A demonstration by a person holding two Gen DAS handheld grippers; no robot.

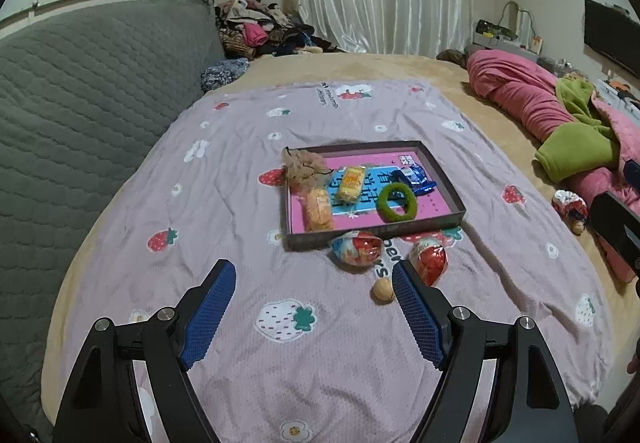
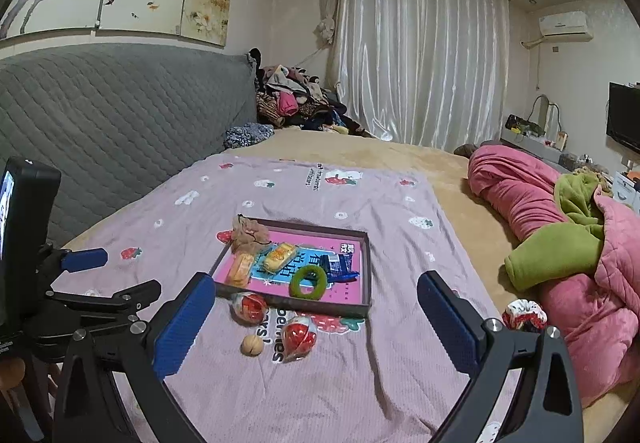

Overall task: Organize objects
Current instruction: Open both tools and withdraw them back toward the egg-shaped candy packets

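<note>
Here, a shallow tray (image 1: 440,167) with a dark rim and a pink printed bottom lies on a lilac strawberry blanket (image 1: 240,171) that is spread over the bed (image 1: 460,83). Inside the tray, near its left wall, there is an orange snack packet (image 1: 319,210), and a yellow snack packet (image 1: 351,183) lies just beside it toward the middle. A beige scrunchie (image 1: 303,165) sits on the far left corner of the tray, partly over the rim. A green hair ring (image 1: 396,201) rests in the tray near its front wall, and a blue wrapper (image 1: 414,175) lies behind it, toward the right wall. Just outside the front wall of the tray, two toy eggs in red and white foil (image 1: 355,249) (image 1: 430,261) lie on the blanket, the left one almost touching the wall. A small walnut (image 1: 384,290) lies a little further from the tray than the eggs. The left hand-held gripper (image 1: 314,275) is released, with its blue pads wide apart and nothing between them, and it is held above the blanket in front of the tray. The right hand-held gripper (image 2: 316,293) is also released and empty, in front of the tray. To the right of the tray, well apart, a red and white scrunchie (image 2: 524,315) lies beside a pink quilt (image 2: 516,179).
</note>
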